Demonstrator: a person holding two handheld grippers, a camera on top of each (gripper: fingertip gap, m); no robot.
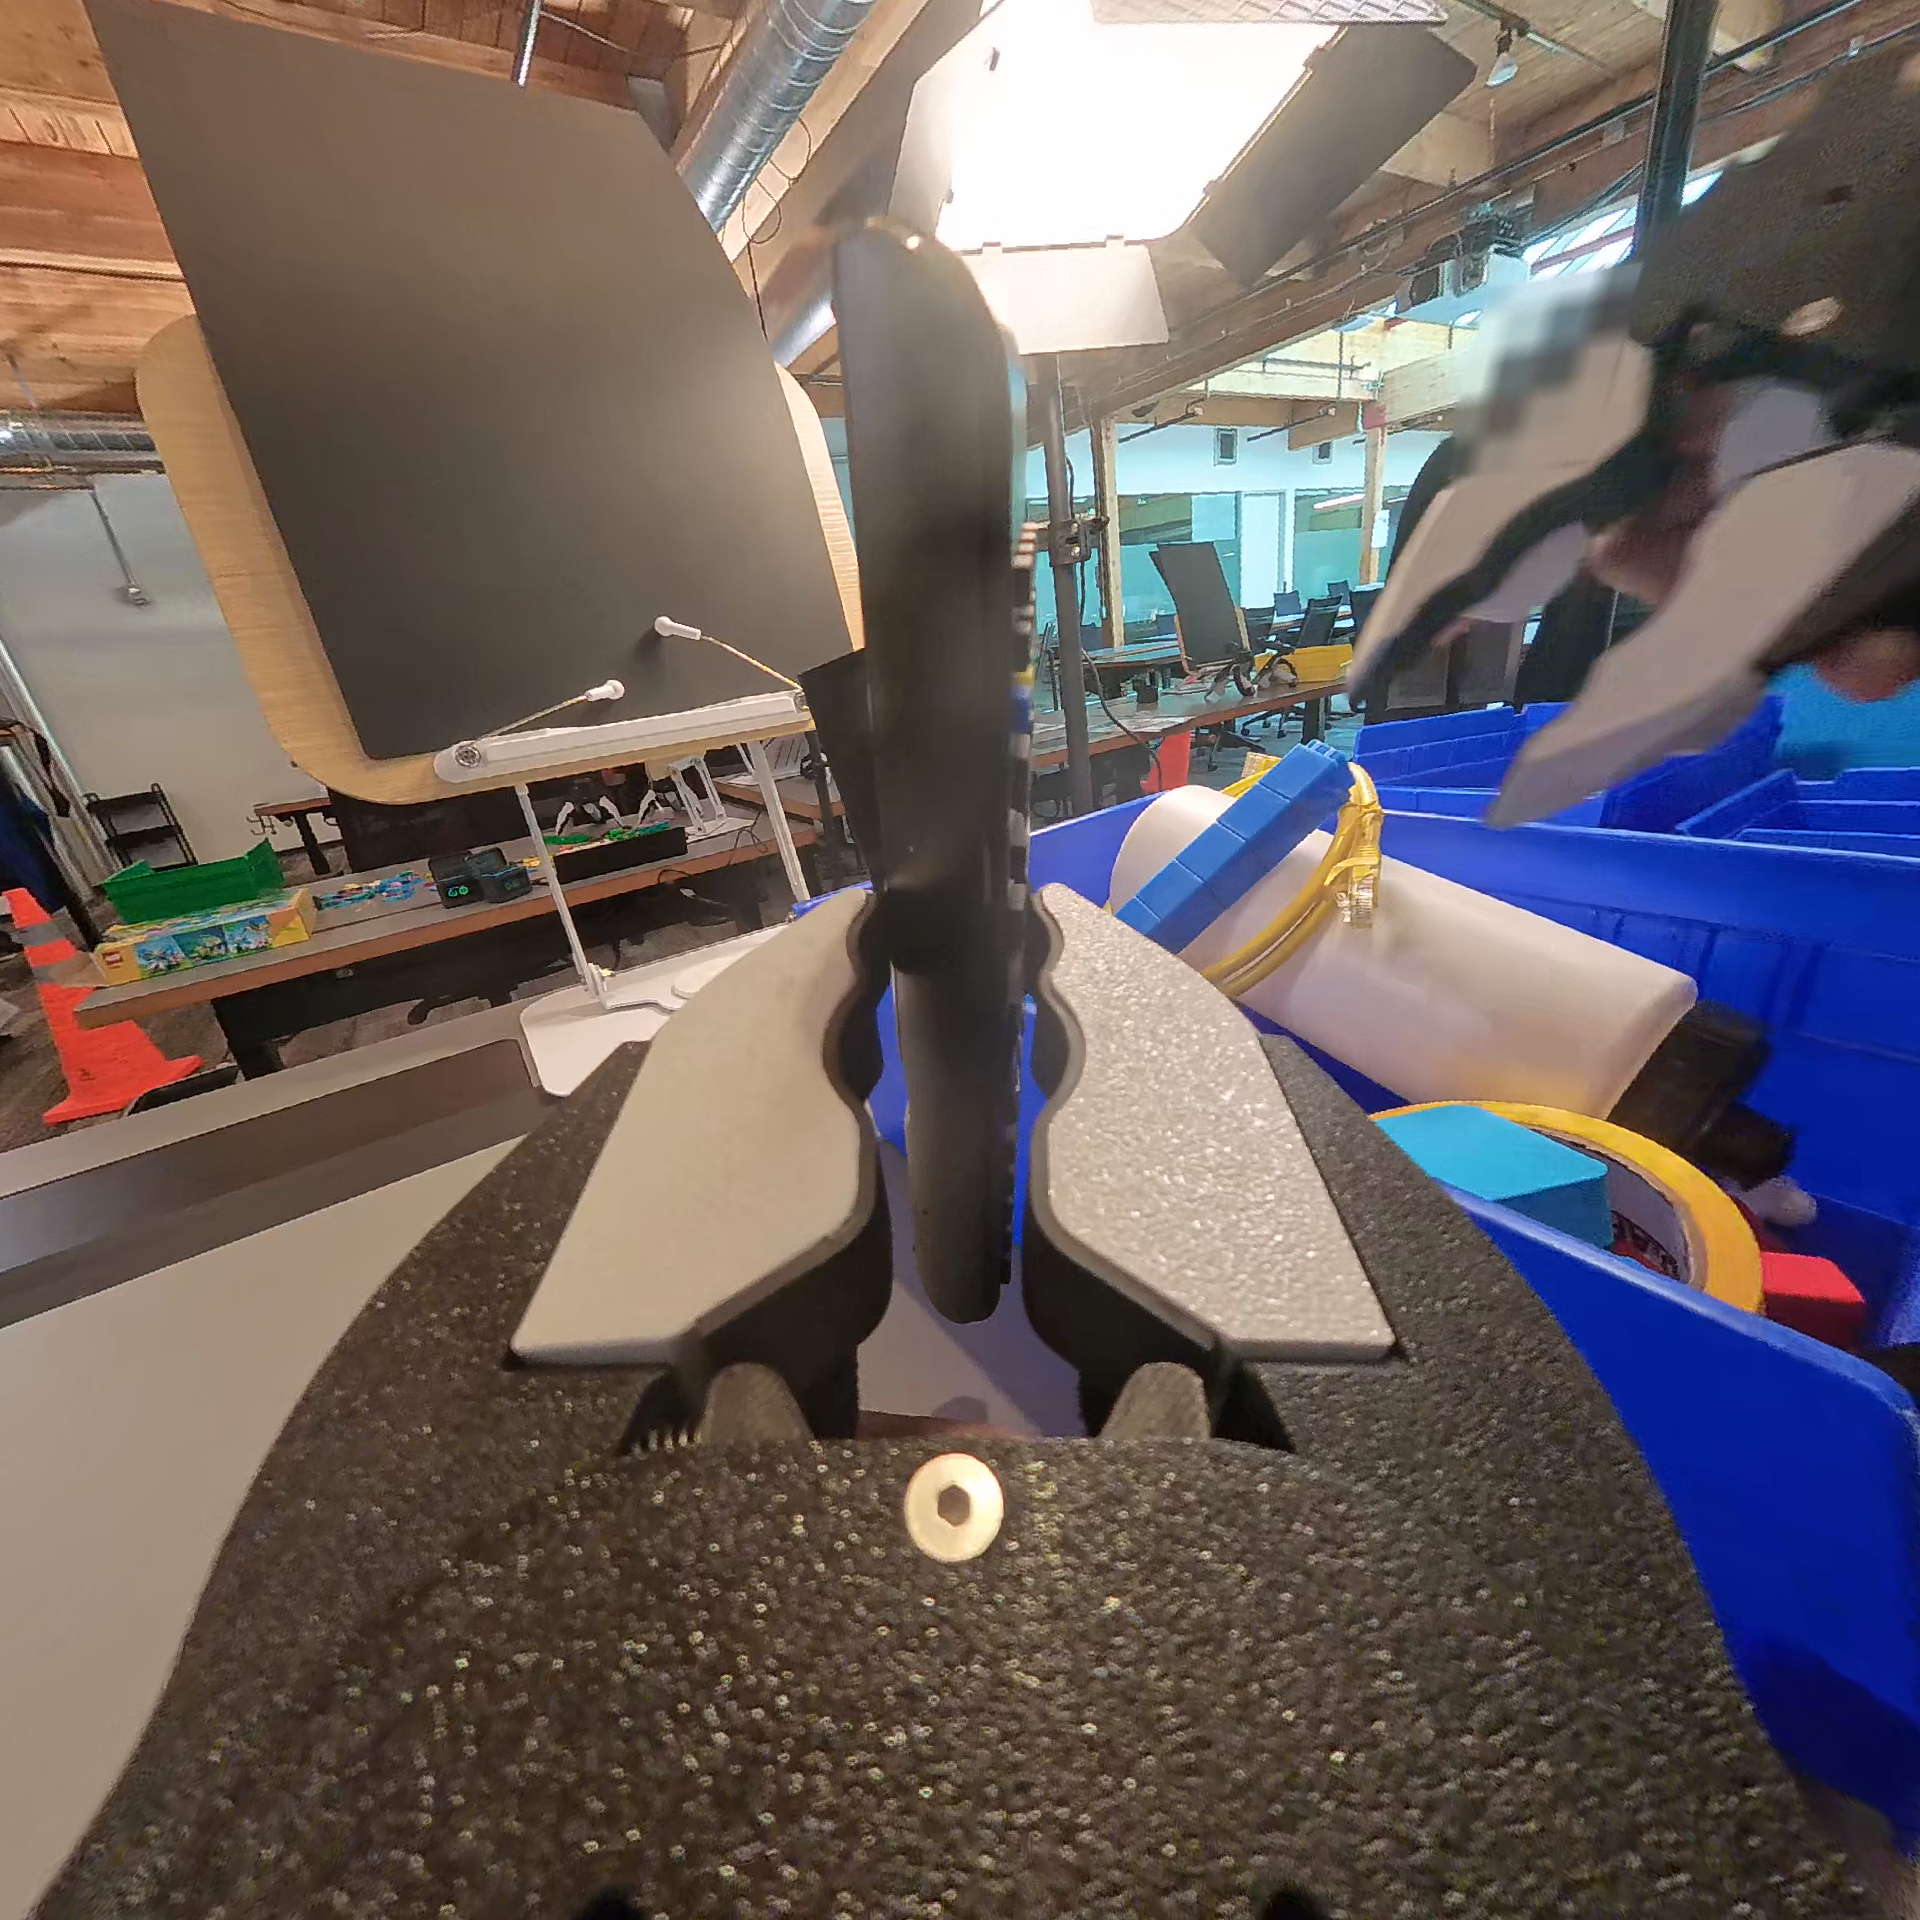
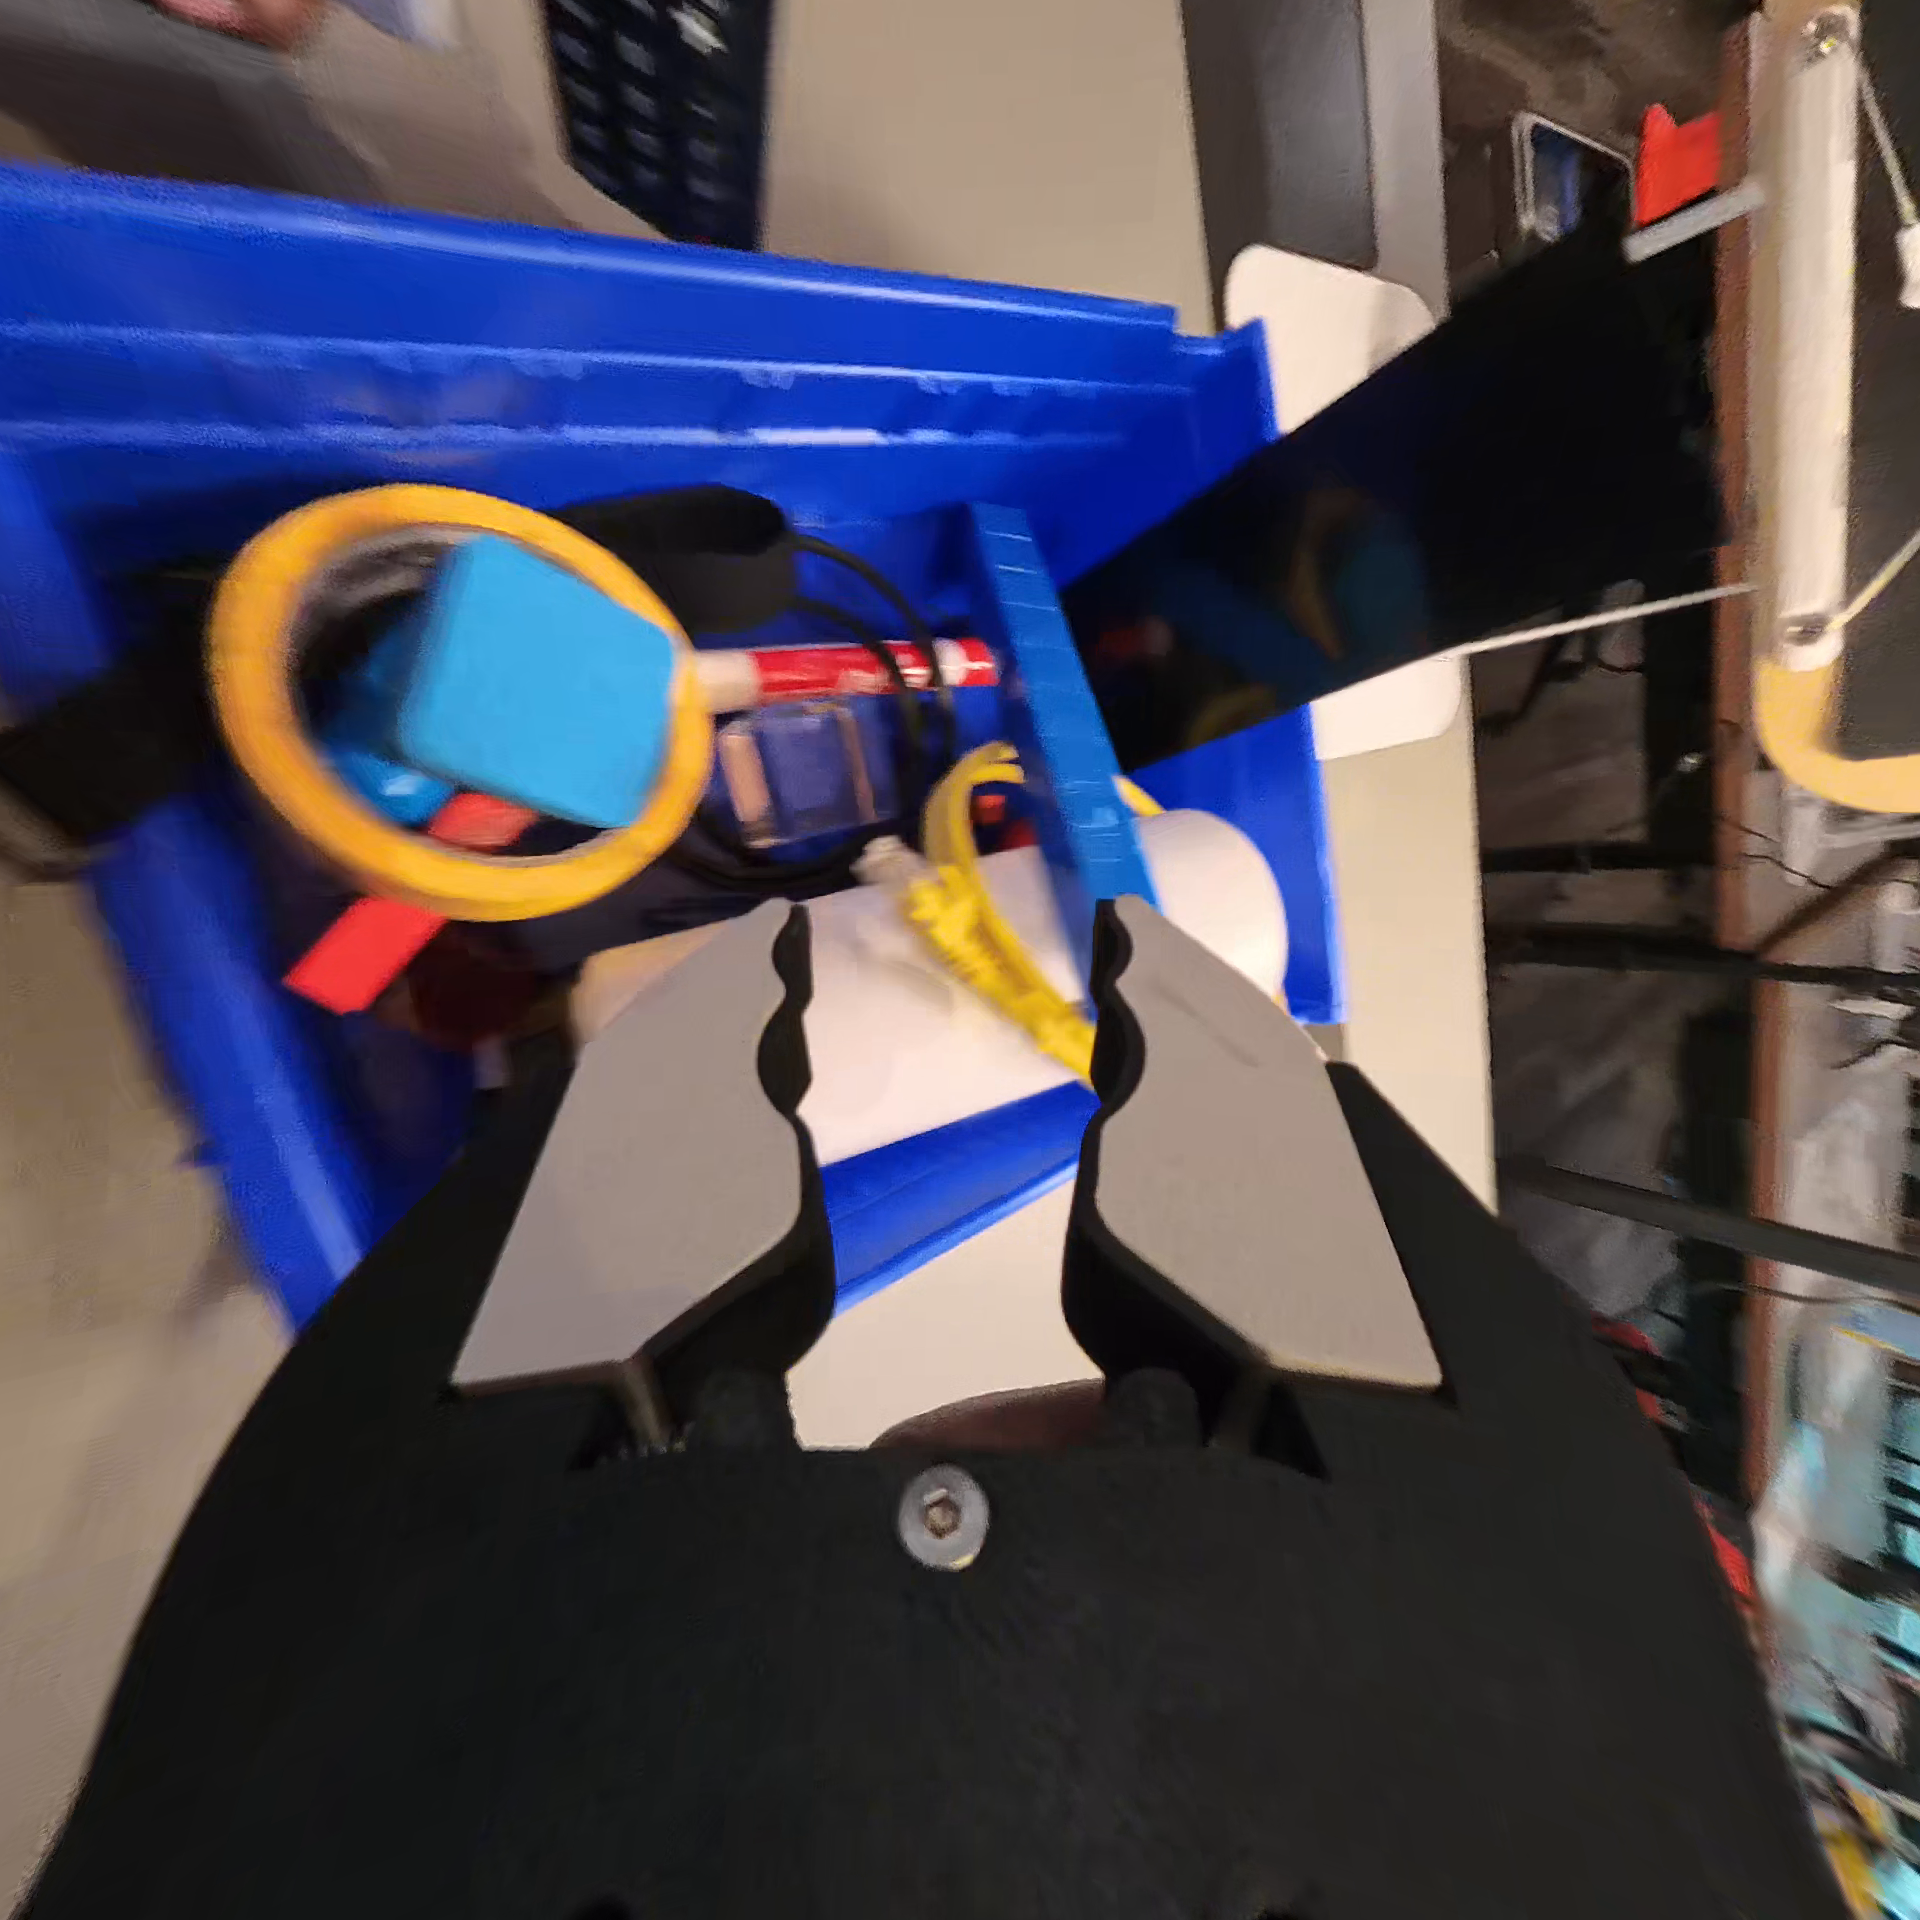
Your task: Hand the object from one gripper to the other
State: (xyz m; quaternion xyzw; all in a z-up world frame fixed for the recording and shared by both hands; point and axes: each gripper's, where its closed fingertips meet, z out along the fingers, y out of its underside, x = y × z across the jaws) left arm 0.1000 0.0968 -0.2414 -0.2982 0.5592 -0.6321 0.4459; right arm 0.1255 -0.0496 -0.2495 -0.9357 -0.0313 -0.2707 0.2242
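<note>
My left gripper (image 1: 951,914) is shut on a black remote control (image 1: 930,571), held edge-on and upright, with its button side facing right. The remote also shows blurred at the top of the right wrist view (image 2: 655,104). My right gripper (image 2: 951,914) is open and empty, hovering over a blue bin (image 2: 623,343). In the left wrist view the right gripper (image 1: 1439,738) is at the upper right, open, tilted down, well to the right of the remote and apart from it.
The blue bin (image 1: 1662,1455) holds a yellow tape roll (image 2: 260,707), a cyan block (image 2: 540,675), a white cylinder (image 1: 1455,977), a blue brick strip (image 1: 1236,842), a yellow cable (image 2: 977,925) and a red marker (image 2: 852,665). More blue bins (image 1: 1766,810) stand behind. The grey tabletop (image 1: 208,1351) lies to the left. The tips of one gripper are about 15 cm away from the tips of the other.
</note>
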